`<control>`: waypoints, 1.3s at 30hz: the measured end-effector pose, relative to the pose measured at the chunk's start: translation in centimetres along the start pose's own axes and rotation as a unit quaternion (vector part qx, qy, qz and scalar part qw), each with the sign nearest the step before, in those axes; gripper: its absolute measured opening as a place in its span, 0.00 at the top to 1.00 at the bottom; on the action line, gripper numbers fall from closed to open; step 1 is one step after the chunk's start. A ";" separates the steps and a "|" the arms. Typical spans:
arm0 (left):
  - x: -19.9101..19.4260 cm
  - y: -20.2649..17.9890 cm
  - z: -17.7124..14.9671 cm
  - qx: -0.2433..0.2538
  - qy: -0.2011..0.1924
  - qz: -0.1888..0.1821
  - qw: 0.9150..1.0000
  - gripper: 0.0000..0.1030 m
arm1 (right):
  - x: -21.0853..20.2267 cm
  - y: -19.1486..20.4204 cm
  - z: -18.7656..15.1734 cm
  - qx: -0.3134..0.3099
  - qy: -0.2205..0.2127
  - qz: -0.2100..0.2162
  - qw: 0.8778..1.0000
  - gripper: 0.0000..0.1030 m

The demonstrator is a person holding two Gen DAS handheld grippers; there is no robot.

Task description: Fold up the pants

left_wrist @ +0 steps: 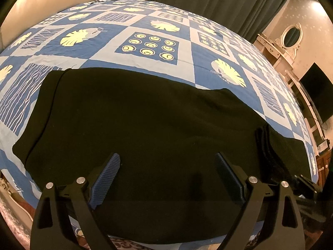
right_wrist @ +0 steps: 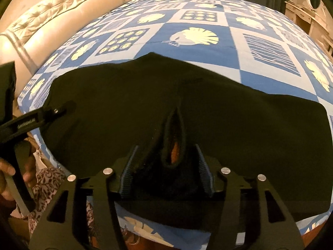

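Note:
Black pants [left_wrist: 145, 125] lie folded flat across the near part of a bed with a blue patterned sheet [left_wrist: 145, 25]. My left gripper [left_wrist: 167, 166] is open and empty, hovering just above the middle of the pants. In the right wrist view the pants [right_wrist: 249, 125] fill the lower half, with a raised fold of fabric [right_wrist: 174, 141] standing up between the fingers. My right gripper [right_wrist: 166, 156] is partly closed around that fold, its pads close to the cloth on both sides. The left gripper [right_wrist: 60, 110] shows at the left over the pants' left end.
A tufted cream headboard [right_wrist: 52, 20] runs along the bed's left side. Dark green curtains [left_wrist: 218, 4] hang behind the bed. A white dresser with an oval mirror [left_wrist: 291, 35] and a dark screen [left_wrist: 316, 91] stand at the right. The bed's near edge lies below the grippers.

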State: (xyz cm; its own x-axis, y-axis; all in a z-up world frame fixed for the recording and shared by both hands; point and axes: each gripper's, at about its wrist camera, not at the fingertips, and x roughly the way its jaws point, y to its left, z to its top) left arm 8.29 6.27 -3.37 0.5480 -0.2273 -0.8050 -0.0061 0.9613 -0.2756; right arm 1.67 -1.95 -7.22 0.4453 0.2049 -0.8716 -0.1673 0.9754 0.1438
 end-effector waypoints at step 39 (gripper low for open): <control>0.4 -0.7 -0.4 0.039 0.000 0.030 0.999 0.12 | -4.4 -27.2 -7.7 0.340 0.011 0.294 0.893 0.27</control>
State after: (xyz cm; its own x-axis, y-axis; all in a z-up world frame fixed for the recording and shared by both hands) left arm 8.18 5.48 -3.71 0.5484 -0.1699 -0.8188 0.0261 0.9821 -0.1863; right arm -2.45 -29.98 -10.91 0.4373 0.7033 -0.5604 0.2095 0.5264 0.8240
